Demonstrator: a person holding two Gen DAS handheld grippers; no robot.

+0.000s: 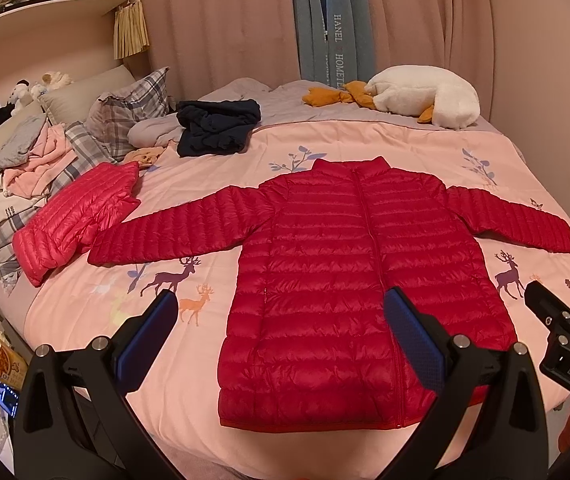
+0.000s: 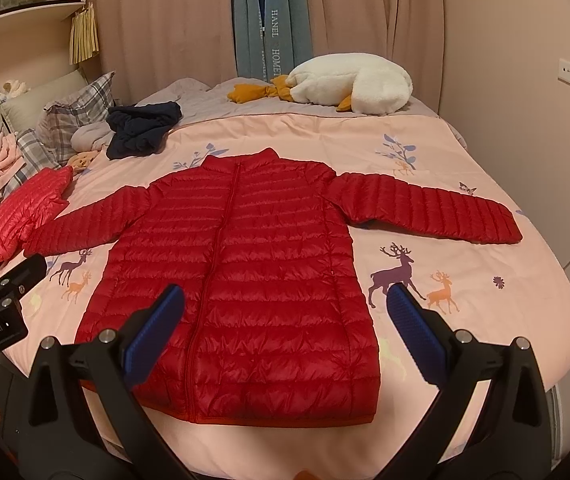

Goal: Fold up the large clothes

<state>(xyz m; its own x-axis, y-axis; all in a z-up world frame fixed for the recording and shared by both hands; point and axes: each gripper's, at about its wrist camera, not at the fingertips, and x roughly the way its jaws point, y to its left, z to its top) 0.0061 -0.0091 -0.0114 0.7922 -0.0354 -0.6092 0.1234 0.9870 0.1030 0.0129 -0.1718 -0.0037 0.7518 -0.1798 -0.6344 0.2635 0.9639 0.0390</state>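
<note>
A dark red quilted puffer jacket (image 1: 349,264) lies flat and zipped on the pink bedspread (image 1: 189,200), both sleeves spread out; it also shows in the right wrist view (image 2: 245,264). My left gripper (image 1: 281,320) is open and empty, held above the jacket's lower left part. My right gripper (image 2: 285,312) is open and empty, above the jacket's lower right part. The right gripper shows at the right edge of the left wrist view (image 1: 557,292). The left one shows at the left edge of the right wrist view (image 2: 1,268).
A folded lighter red puffer jacket (image 1: 73,220) lies by the left sleeve's cuff. A dark navy garment (image 1: 217,128) is heaped further back. A white plush goose (image 1: 425,94) lies at the far edge. Plaid pillows (image 1: 125,116) and loose clothes (image 1: 33,160) sit at the left.
</note>
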